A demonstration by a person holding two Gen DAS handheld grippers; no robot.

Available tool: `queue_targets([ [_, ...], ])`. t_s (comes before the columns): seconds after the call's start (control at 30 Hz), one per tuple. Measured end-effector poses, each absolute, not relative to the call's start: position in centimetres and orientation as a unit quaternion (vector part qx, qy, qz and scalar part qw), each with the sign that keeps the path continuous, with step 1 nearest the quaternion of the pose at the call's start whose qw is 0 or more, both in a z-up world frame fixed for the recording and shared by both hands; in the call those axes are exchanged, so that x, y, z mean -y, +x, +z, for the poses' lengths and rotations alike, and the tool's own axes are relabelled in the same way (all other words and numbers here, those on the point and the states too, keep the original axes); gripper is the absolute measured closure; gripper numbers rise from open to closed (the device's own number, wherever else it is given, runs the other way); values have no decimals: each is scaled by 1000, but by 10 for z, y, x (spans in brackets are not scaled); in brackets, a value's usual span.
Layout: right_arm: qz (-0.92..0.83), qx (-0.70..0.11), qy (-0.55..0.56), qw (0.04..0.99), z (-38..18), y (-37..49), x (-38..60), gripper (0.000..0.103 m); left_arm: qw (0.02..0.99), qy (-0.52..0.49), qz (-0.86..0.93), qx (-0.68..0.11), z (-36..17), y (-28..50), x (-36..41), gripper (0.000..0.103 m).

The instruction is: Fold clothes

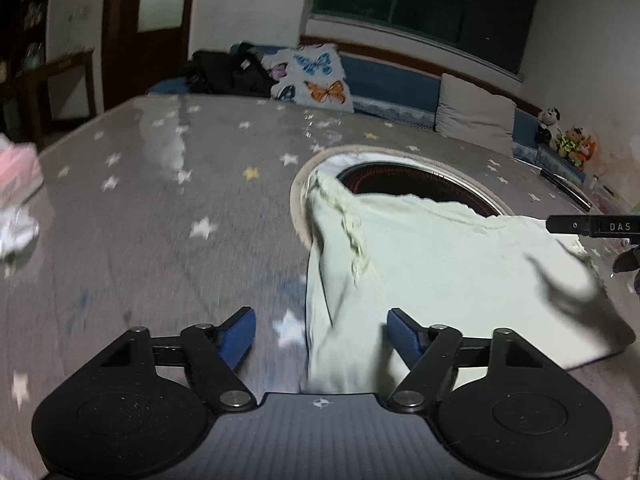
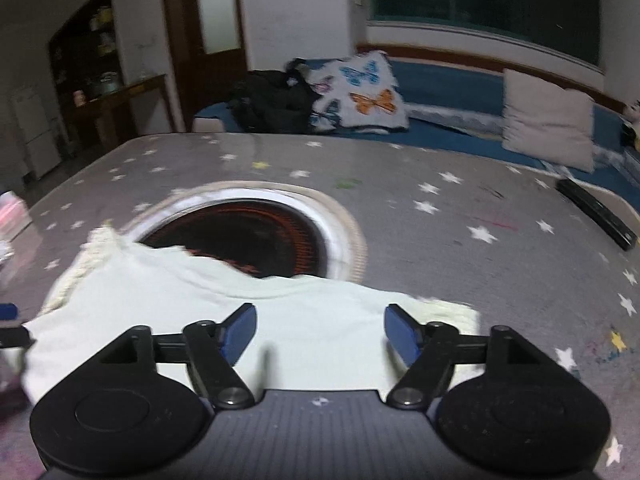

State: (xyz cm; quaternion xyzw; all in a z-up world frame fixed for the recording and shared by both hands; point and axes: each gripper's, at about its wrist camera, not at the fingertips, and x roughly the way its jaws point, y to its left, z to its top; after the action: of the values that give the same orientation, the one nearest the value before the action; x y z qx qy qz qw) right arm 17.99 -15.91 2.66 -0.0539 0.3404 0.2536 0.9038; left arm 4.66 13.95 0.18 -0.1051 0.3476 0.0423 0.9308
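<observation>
Both hand-held grippers, left (image 1: 321, 336) and right (image 2: 320, 334), are held apart over the pale garment (image 1: 440, 280), which half covers the round recess (image 2: 256, 232); a pink box (image 1: 18, 172) on the desk (image 1: 160, 200) is shown clearly only in the left view.

The pale garment (image 1: 440, 272) hides part of the round burner (image 1: 416, 184); the pink box (image 1: 18, 168) is edge-cut.

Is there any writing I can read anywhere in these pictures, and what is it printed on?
"DAS": white letters on the black bar of the right gripper, at the edge of the left camera's view.
The pink packet on the table: its markings are too blurred to read.
Nothing else readable.
</observation>
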Motion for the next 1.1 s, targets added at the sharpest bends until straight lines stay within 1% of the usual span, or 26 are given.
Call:
queue_targets([
  [0.03,264,-339,-56,901,30,175,152,29,929,-110,41,-351,1,44,-139,38],
  [0.07,275,-337,-59,899,33,170,145,29,928,-114,42,-353,1,42,-137,41],
  [0.1,284,-336,-61,896,37,166,139,29,926,-117,44,-355,0,40,-136,42],
  [0.2,311,-336,-73,886,45,156,118,29,924,-123,46,-358,0,38,-133,53],
  [0.23,320,-335,-77,883,47,152,111,29,924,-129,43,-358,0,38,-133,65],
  [0.27,329,-335,-81,879,50,148,104,29,923,-138,38,-358,0,37,-134,74],
  [0.33,347,-335,-89,871,56,141,88,29,924,-146,34,-352,2,35,-132,83],
  [0.43,367,-341,-91,861,65,136,70,29,931,-144,29,-334,10,32,-125,87],
  [0.63,403,-364,-94,834,78,136,30,29,948,-132,0,-288,32,33,-104,90],
  [0.83,436,-387,-117,804,77,144,-9,29,953,-120,-35,-274,38,41,-81,91],
  [0.97,433,-393,-137,799,70,145,-17,29,955,-110,-55,-268,40,45,-70,91],
  [1.07,428,-397,-152,798,64,146,-19,34,955,-104,-66,-269,40,49,-62,91],
  [1.1,426,-398,-158,797,62,146,-20,39,955,-102,-70,-270,40,51,-60,91],
])
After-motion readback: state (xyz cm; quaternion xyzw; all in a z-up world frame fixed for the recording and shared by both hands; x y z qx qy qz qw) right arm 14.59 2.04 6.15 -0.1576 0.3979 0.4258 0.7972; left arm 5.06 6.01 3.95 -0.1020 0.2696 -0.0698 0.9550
